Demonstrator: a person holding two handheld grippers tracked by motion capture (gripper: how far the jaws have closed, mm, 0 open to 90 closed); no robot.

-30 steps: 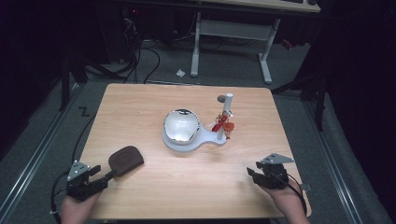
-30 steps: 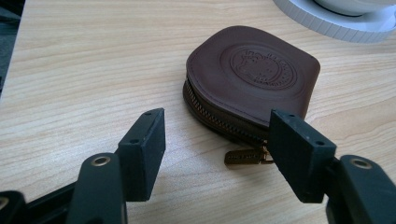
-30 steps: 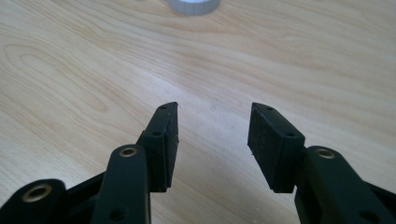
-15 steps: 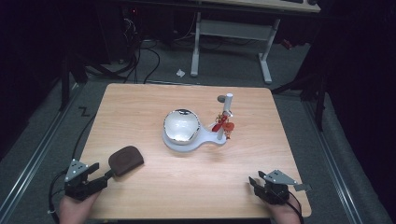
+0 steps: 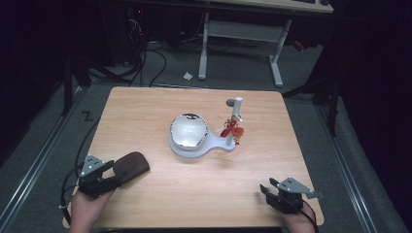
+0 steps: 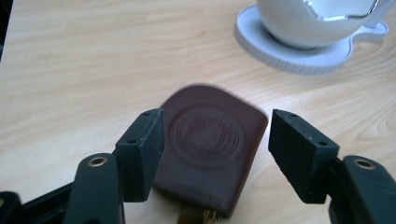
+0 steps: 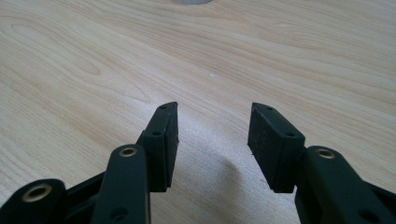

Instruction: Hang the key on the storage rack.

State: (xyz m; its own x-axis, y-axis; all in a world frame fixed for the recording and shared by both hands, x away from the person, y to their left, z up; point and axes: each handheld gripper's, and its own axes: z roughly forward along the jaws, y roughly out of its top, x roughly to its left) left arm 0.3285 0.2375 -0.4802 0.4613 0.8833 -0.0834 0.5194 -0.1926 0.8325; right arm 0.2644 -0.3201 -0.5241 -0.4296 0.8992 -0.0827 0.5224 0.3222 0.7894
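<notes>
- Left gripper (image 6: 212,140) at the table's (image 5: 204,194) near-left corner, jaws apart, straddling the brown leather pouch (image 6: 210,144).
- Pouch lies flat on the wood between my pads; left pad sits close against its edge, right pad stands clear. Contact on the left: can't tell.
- Right gripper (image 7: 212,140) low over bare wood at the near-right corner, jaws apart, nothing between them.
- White stand with mirrored globe (image 5: 189,132) mid-table, well apart from both grippers.

The left gripper (image 5: 112,178) has advanced over the near end of the brown pouch (image 5: 130,165). The right gripper (image 5: 268,190) has dropped toward the worktop's (image 5: 204,194) near edge.
</notes>
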